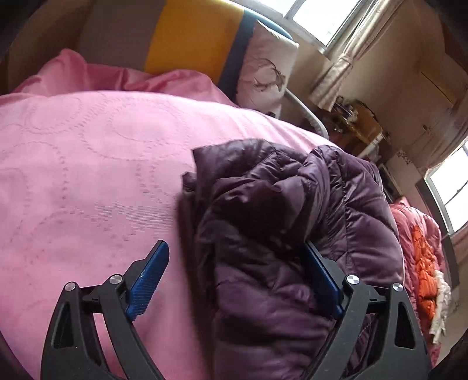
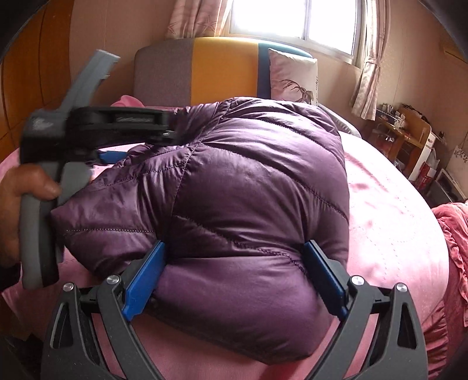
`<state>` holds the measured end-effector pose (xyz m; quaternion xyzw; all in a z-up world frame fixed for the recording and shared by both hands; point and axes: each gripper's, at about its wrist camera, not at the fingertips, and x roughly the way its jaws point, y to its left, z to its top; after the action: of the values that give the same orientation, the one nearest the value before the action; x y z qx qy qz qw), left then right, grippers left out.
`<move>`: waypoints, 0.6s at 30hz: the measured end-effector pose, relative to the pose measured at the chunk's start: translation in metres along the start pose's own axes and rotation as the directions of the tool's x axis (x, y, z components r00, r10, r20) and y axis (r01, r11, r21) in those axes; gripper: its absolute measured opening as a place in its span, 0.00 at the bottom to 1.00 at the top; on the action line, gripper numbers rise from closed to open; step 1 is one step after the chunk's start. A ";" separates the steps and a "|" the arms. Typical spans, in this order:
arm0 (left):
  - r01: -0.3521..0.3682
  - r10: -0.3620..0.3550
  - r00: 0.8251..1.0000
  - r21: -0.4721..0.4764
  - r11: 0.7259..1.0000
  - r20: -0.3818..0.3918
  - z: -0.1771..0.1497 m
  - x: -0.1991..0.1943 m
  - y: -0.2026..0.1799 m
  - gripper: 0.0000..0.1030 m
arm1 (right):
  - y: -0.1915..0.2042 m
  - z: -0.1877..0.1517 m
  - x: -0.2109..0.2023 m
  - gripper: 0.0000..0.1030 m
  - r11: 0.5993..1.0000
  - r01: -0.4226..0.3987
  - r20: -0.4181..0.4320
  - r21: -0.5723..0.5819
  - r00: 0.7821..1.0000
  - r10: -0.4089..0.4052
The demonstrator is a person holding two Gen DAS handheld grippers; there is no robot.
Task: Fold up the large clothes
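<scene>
Your left hand-held gripper (image 1: pixel 237 280) stood spread wide over the purple down jacket (image 1: pixel 280 233). Its left pad was clear of the cloth above the pink bedspread (image 1: pixel 87 163), while its right pad lay against or under a fold, so nothing was pinched. Across in the right wrist view you had your left hand (image 2: pixel 20 201) wrapped round the grey handle at the left edge of the frame, with that tool reaching in at the jacket's upper left.

Your right hand-held gripper (image 2: pixel 234 277) had its two blue pads set on either side of the near bulge of the jacket (image 2: pixel 248 181), at the bottom centre of the frame. Both pads touched the puffed fabric, which swelled out between them, so you had it held in a broad grip.

That jacket lay bunched in a quilted heap on the bed, filling the middle of the right wrist view and the lower right of the left wrist view.

Behind it, at the top of the frame, stood the grey, yellow and blue headboard (image 2: pixel 204 67) with a pale pillow (image 2: pixel 292 76) leaning on it. A window (image 2: pixel 295 20) with curtains was above, a cluttered desk (image 2: pixel 409 131) at the right, and a red quilt (image 2: pixel 450 233) at the right edge.
</scene>
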<state>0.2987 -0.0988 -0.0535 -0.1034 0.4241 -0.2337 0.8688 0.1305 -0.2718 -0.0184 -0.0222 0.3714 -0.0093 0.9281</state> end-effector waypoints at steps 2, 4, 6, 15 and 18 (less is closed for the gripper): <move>-0.039 0.037 0.998 0.031 0.999 0.041 -0.004 -0.019 -0.004 0.87 | -0.007 0.003 -0.006 0.93 1.000 -0.006 -0.001 0.023 1.000 0.006; -0.076 0.070 0.993 0.059 0.995 0.096 -0.009 -0.041 -0.009 0.87 | -0.010 0.003 -0.014 0.95 0.999 -0.014 0.000 0.048 1.000 0.014; -0.110 0.100 0.985 0.066 0.992 0.139 -0.013 -0.060 -0.008 0.87 | -0.013 0.002 -0.022 0.96 0.996 -0.025 -0.001 0.080 1.000 0.026; -0.210 0.187 0.955 0.079 0.975 0.229 -0.038 -0.109 -0.006 0.88 | -0.005 -0.007 -0.053 0.98 0.993 -0.027 -0.002 0.115 1.000 0.028; -0.229 0.204 0.949 0.080 0.970 0.240 -0.049 -0.116 -0.009 0.89 | -0.005 -0.009 -0.064 0.98 0.990 -0.039 0.003 0.133 0.999 0.039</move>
<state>0.1955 -0.0480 -0.0006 -0.0360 0.3163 -0.1458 0.9367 0.0785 -0.2745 0.0193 0.0469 0.3702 -0.0159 0.9276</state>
